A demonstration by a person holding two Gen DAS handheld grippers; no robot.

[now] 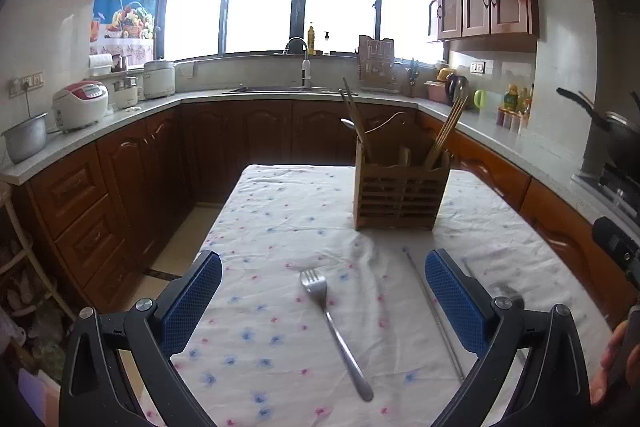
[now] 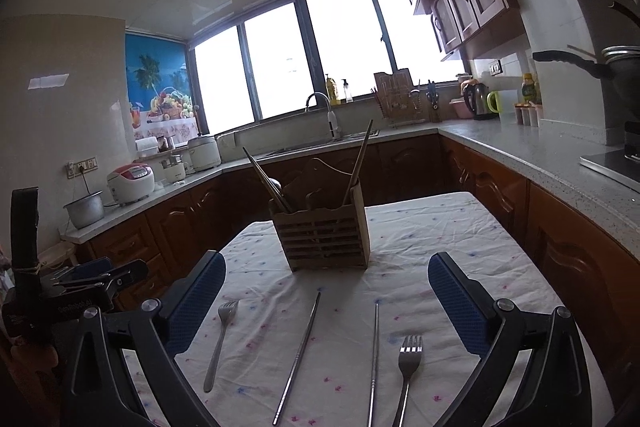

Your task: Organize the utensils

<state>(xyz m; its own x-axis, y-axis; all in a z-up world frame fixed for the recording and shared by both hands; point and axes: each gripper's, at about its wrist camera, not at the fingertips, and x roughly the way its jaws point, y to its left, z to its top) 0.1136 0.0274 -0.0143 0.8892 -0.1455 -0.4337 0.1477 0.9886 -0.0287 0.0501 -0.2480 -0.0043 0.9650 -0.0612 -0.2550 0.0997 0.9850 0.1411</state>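
A wooden utensil holder point(image 1: 398, 191) stands on the flowered tablecloth point(image 1: 280, 219) with chopsticks and a spoon in it; it also shows in the right wrist view point(image 2: 326, 237). A metal fork point(image 1: 334, 327) lies between the fingers of my left gripper point(image 1: 323, 297), which is open and empty above the cloth. A metal chopstick point(image 1: 434, 315) lies by its right finger. My right gripper point(image 2: 327, 301) is open and empty above two metal chopsticks point(image 2: 298, 355) point(image 2: 374, 359). One fork point(image 2: 220, 339) lies to their left, another fork point(image 2: 408, 367) to their right.
Kitchen counters point(image 1: 120, 119) with wooden cabinets run around the table on three sides. Rice cookers point(image 1: 80, 105) and a pot stand on the left counter, a sink point(image 1: 296, 89) at the back, a kettle and bottles on the right. The left gripper's body point(image 2: 60, 291) shows at the right view's left edge.
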